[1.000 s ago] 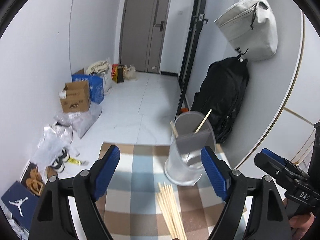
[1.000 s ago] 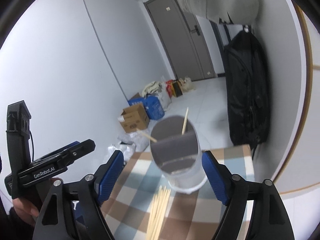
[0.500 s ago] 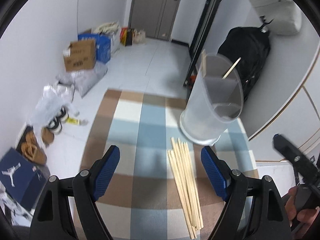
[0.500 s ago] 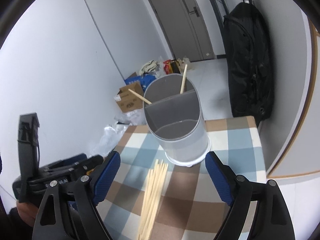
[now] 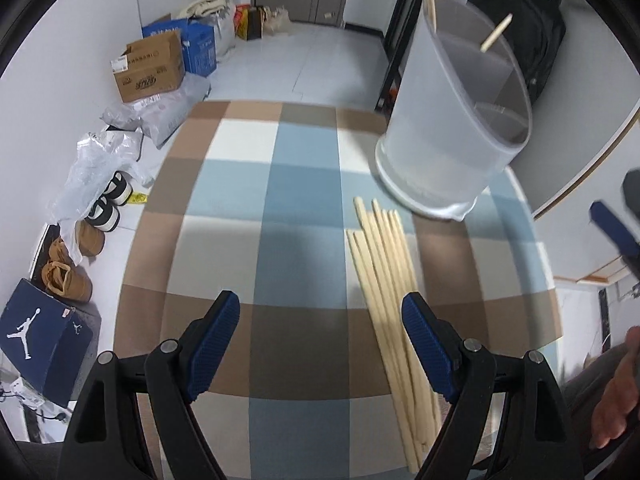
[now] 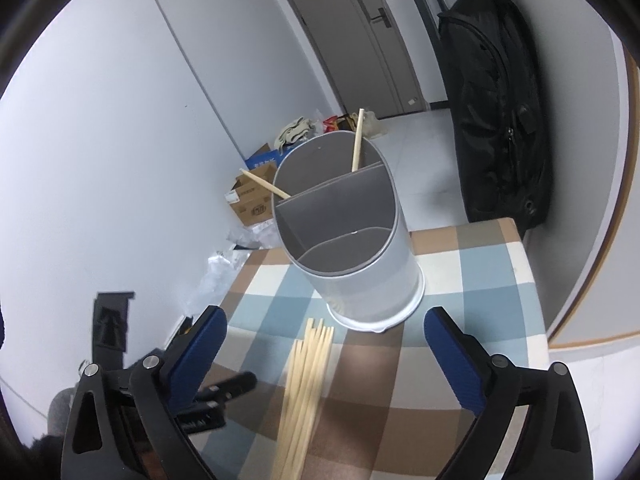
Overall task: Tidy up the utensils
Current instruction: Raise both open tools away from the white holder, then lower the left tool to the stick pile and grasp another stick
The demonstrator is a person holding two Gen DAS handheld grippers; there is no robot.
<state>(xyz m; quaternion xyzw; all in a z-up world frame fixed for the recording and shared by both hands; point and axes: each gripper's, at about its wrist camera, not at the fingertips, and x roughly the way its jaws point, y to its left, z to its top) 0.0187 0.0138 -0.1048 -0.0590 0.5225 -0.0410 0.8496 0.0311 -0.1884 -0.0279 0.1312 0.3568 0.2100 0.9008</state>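
Left wrist view: left gripper (image 5: 320, 324) pointed steeply down at a checkered cloth (image 5: 304, 184) in blue, brown and white; jaws wide apart, nothing between them. Bundle of wooden chopsticks (image 5: 390, 300) lies flat on the cloth, running from just in front of the holder toward the camera, passing close beside the right-hand blue pad (image 5: 428, 354); touching or not, cannot tell. Translucent grey utensil holder (image 5: 452, 120) stands upright on the cloth beyond the bundle's far ends, two single chopsticks poking out of its rear compartment. Part of the right gripper (image 5: 616, 228) and a hand (image 5: 616, 396) at the right edge, blurred.

Right wrist view: right gripper (image 6: 324, 348) jaws opening, already very wide, nothing between the pads. Same chopstick bundle (image 6: 306, 384) lies below, roughly centred between the fingers, far ends close to the holder (image 6: 352, 240) base. Holder has a divider; front compartment looks empty, rear one holds the two sticks, one leaning left, one near upright. Left gripper body (image 6: 116, 360) visible low left, motion-blurred.

Background: cardboard box (image 5: 150, 66), shoes (image 5: 68, 276), shoe box (image 5: 40, 340) on the floor, black backpack (image 6: 492, 120) against the wall, grey door (image 6: 348, 36).
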